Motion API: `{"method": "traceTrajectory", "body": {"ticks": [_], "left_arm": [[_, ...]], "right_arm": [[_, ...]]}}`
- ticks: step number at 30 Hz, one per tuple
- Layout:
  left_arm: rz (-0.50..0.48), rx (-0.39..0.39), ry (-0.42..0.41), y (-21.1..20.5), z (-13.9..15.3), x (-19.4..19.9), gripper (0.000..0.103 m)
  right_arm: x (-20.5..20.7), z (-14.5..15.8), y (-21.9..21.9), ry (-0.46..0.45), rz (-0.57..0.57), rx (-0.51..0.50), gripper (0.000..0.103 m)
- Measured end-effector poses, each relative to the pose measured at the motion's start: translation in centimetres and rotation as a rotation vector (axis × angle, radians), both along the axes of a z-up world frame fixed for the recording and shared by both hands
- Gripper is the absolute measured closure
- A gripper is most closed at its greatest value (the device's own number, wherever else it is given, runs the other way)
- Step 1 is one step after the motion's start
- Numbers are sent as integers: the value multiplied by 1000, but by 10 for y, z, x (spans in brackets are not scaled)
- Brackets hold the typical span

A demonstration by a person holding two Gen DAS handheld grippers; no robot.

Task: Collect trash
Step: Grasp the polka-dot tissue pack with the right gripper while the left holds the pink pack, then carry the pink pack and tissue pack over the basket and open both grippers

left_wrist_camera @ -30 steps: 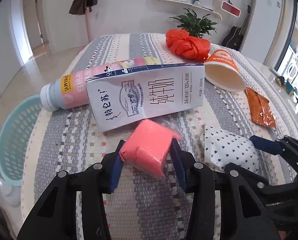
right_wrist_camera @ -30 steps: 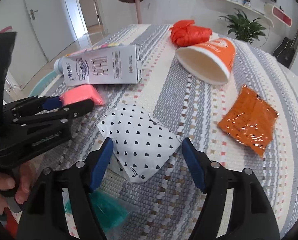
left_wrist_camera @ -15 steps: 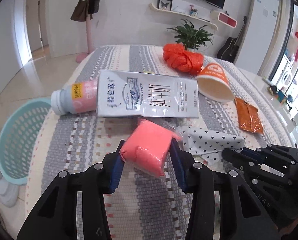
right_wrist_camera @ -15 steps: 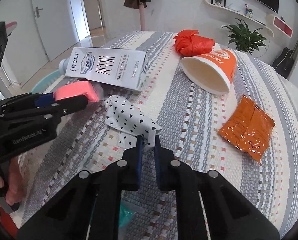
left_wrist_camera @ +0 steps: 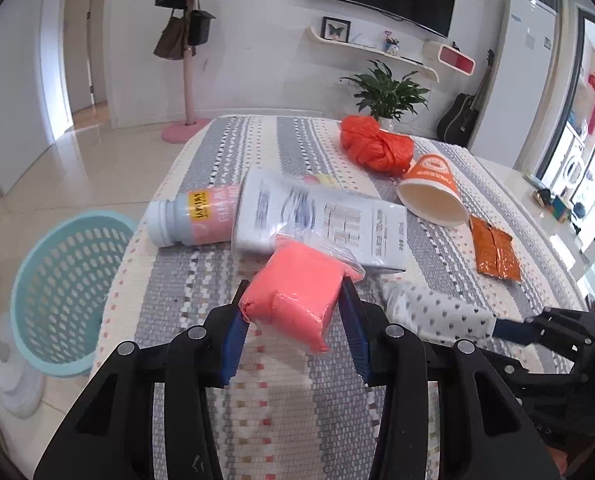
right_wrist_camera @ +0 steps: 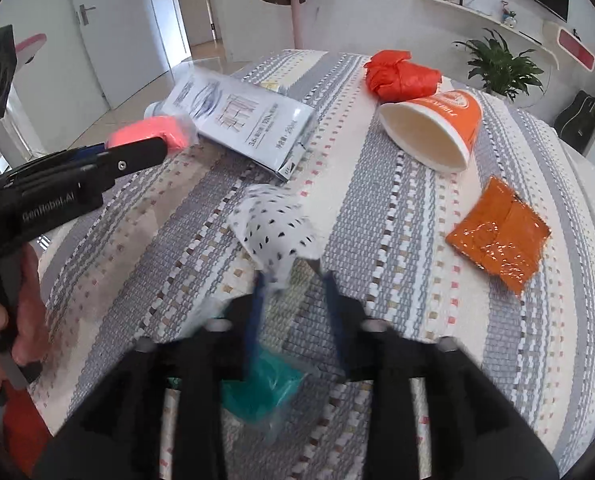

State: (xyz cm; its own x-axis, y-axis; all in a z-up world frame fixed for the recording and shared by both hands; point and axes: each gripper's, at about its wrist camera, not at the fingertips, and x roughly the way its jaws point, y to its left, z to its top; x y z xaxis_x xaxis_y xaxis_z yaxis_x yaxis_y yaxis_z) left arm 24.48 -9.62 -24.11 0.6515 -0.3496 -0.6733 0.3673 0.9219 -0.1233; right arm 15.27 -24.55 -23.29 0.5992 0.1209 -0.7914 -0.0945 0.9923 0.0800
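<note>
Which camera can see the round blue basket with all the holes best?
The left wrist view. There the light blue plastic basket with holes stands in the open on the shiny floor, left of the striped table, and its rim and inside both show. In the right wrist view I cannot find it; the table and the left gripper fill that side.

A coarse woven cloth [left_wrist_camera: 257, 420] covers my table. My left gripper [left_wrist_camera: 293, 320], matt black plastic, grips a pink block in glossy film [left_wrist_camera: 293, 300]. By the far edge lie a crinkled orange plastic bag [left_wrist_camera: 373, 148], a smooth paper cup [left_wrist_camera: 433, 196], a glossy milk carton [left_wrist_camera: 329, 220] and a shiny foil sachet [left_wrist_camera: 493, 254].
</note>
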Motion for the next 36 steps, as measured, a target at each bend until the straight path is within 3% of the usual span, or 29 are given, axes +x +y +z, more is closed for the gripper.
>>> {"method": "traceTrajectory", "body": {"ticks": [1,8,16,22,23,25,26,27,28,31,36], "left_arm": [[3,-6,2,2,0,1,61],[-1,-5,-2,4,2,0,61],[-2,-28,0,9,4,1,61],[-4,-25,-3,8,4,-1,61],[-4,-23,-3,8,4,-1,61],[-2,-22,-3,8,4,-1,61],[0,-24,-3,9,5,-1,61],[1,-26,-4,10,5,-1,61],[2,-29,-4,11,6,-1,61],[8,-59,5,16,8,0,61],[66,-89,14,38,26,1,61]], "right_arm": [[1,2,0,-8,-3,-4,49],[38,0,0,14,-3,-12,43],[57,-3,-8,17,-21,-72,23],[83,-14,0,70,80,-68,23],[87,-17,1,81,82,-71,24],[89,-18,2,78,85,-78,49],[87,-16,2,67,82,-84,54],[85,-16,3,62,83,-82,68],[83,-13,4,54,84,-74,74],[72,-1,10,28,67,-72,81],[56,43,32,-53,64,-59,82]]}}
